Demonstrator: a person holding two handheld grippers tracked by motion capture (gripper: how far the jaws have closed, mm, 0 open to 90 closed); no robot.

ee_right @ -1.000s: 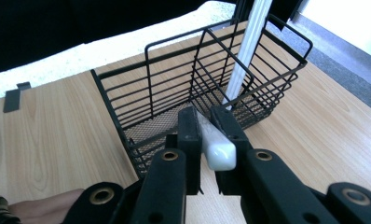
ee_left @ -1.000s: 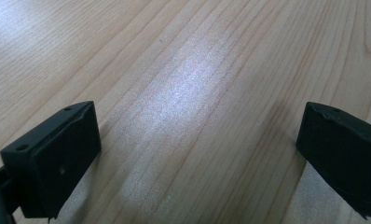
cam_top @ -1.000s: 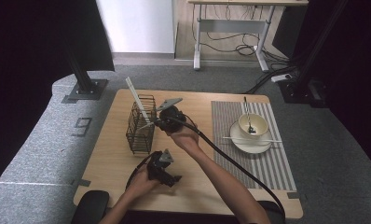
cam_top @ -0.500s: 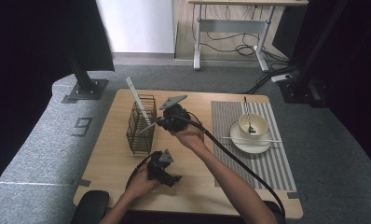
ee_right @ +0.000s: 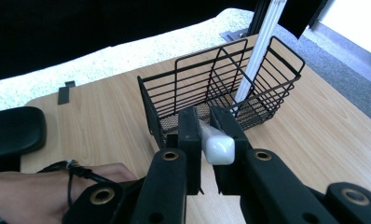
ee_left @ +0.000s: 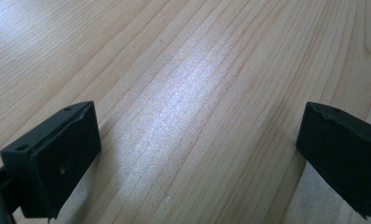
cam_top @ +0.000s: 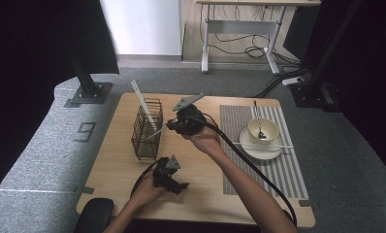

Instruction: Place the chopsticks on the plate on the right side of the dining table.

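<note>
Jaws pinching white stick (ee_right: 219, 148), wooden table (cam_top: 201, 204)

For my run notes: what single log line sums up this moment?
right claw: shut on white chopstick | over wire basket | left claw: open, on table

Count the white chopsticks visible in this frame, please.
3: one chopstick stands leaning in the wire basket, one is clamped in the right claw, one lies across the saucer. More may be hidden.

A dark numeral 9 (cam_top: 86, 131) on the grey floor (cam_top: 45, 160) left of the table.
</note>
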